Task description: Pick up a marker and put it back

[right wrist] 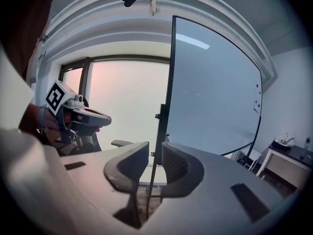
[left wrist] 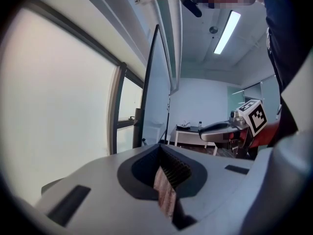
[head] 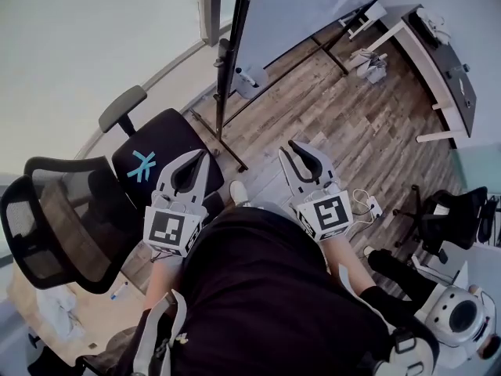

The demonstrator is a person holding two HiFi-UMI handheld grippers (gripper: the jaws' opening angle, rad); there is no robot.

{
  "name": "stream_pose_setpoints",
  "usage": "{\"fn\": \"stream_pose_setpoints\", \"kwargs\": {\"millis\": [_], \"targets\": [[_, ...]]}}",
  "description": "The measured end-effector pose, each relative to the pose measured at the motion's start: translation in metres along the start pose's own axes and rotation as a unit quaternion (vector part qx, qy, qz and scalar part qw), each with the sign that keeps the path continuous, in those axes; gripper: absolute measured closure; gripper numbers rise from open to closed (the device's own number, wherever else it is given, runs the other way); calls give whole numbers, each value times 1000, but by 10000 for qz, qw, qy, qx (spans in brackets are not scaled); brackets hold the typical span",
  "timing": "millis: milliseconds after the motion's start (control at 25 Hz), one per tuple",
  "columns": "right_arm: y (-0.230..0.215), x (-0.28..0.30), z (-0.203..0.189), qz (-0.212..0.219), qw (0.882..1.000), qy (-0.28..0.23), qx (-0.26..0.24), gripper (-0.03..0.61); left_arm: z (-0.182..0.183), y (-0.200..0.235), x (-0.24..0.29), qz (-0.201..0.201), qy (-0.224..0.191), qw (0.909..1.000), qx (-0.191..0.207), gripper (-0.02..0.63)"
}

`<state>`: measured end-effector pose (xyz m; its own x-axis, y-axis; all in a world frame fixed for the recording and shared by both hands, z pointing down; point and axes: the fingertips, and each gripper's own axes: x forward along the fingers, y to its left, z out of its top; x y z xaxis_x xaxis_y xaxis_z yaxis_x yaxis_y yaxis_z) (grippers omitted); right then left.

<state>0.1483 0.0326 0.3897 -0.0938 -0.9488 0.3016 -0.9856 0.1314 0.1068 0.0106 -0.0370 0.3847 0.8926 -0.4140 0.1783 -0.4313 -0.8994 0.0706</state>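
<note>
floor (head: 344, 124): matt wood | chair (head: 66, 225): mesh | whiteboard (right wrist: 215, 82): glossy | left claw (left wrist: 159, 150): matt plastic

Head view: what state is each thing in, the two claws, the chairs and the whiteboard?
Left claw: shut, empty.
Right claw: slightly open, empty.
Whiteboard: standing upright.
Mesh chair: unoccupied.
Chair with blue logo: unoccupied.

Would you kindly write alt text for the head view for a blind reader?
From above, a person holds the left gripper and right gripper, both empty, over a wooden floor, facing a whiteboard; a black office chair stands at left.
</note>
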Motion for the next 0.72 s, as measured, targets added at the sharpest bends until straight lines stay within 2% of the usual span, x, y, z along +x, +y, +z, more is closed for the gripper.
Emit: {"fn": "stream_pose_setpoints", "kwargs": {"millis": [720], "targets": [[-3, -34, -21, -359, 9988, -35, 333, 491, 8, -30, 18, -588, 115, 9978, 266, 605]]}}
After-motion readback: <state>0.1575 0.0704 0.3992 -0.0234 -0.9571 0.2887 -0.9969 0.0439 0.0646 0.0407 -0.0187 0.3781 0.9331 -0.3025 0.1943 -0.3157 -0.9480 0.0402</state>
